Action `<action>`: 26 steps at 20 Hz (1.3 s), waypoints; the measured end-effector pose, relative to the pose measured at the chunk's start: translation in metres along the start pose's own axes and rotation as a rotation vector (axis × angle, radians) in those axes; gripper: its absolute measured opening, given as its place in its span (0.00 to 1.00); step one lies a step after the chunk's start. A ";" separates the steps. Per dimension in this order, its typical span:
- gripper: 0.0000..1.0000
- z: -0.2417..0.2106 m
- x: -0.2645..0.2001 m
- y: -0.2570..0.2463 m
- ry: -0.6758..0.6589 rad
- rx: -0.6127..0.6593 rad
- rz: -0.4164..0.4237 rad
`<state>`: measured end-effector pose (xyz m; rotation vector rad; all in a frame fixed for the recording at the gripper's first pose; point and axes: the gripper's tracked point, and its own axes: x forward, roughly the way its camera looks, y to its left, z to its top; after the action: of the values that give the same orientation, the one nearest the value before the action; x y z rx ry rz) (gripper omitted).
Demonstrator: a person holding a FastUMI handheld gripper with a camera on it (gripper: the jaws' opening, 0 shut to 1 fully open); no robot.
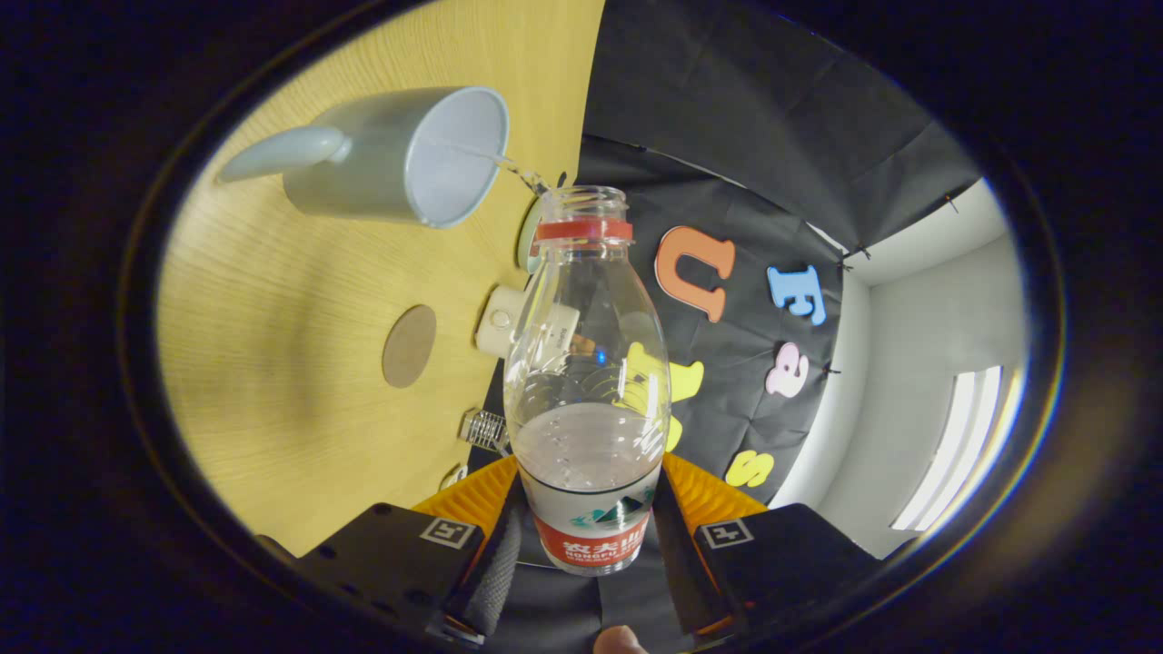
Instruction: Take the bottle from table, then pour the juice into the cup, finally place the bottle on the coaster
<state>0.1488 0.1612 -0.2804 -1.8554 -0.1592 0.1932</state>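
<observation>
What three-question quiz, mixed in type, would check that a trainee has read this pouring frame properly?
1. True or false: the tongs are open, with the plastic bottle standing free on the wooden table.
2. Multiple choice: the thin stream from the bottle's mouth runs into A) the round brown coaster, B) the grey mug, C) the small white device beyond the bottle.
3. Fill in: the bottle's cap is ___, leaving just a red ring on its neck.

Key: 1 false, both fingers press on the bottle's lower part, and it is tilted toward the mug; 2 B; 3 off.
</observation>
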 end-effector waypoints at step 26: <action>0.75 0.004 0.002 -0.038 0.009 -0.108 -0.040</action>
<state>0.1492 0.1757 -0.2454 -1.9586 -0.2034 0.1513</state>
